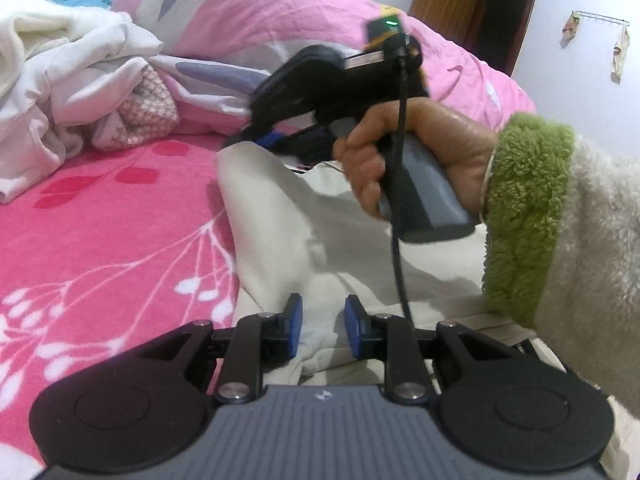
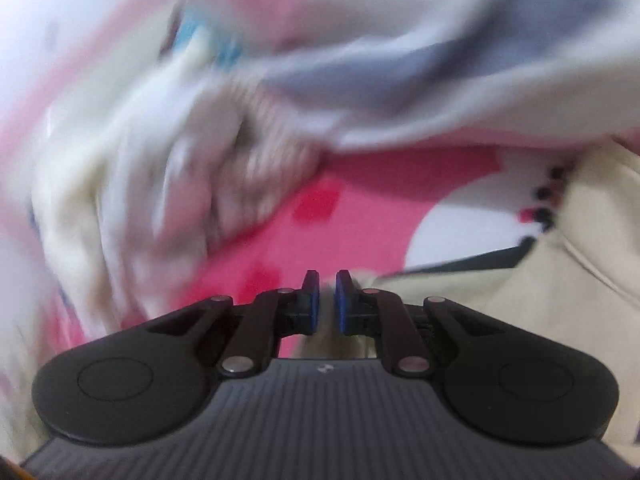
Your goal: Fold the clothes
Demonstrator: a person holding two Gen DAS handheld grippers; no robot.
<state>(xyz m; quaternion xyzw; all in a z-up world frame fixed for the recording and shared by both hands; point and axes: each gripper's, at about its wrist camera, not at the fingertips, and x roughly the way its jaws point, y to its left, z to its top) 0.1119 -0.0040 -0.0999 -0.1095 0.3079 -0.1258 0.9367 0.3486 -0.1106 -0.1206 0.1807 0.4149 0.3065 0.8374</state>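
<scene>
Right claw [image 2: 325,300] clenched on cream garment [image 2: 540,300], left claw [image 1: 320,328] released above it, pink bedsheet [image 1: 100,240] beneath

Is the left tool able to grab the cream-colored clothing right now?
Probably yes. The left tool is open, and the cream garment lies right under and ahead of its blue pads with nothing between. The right tool sits farther along the same cloth.

Even, soft indoor light fills both views, with faint shadows and no glare. The left wrist view is mostly sharp, bowed at its edges. The right wrist view is heavily motion-blurred.
</scene>
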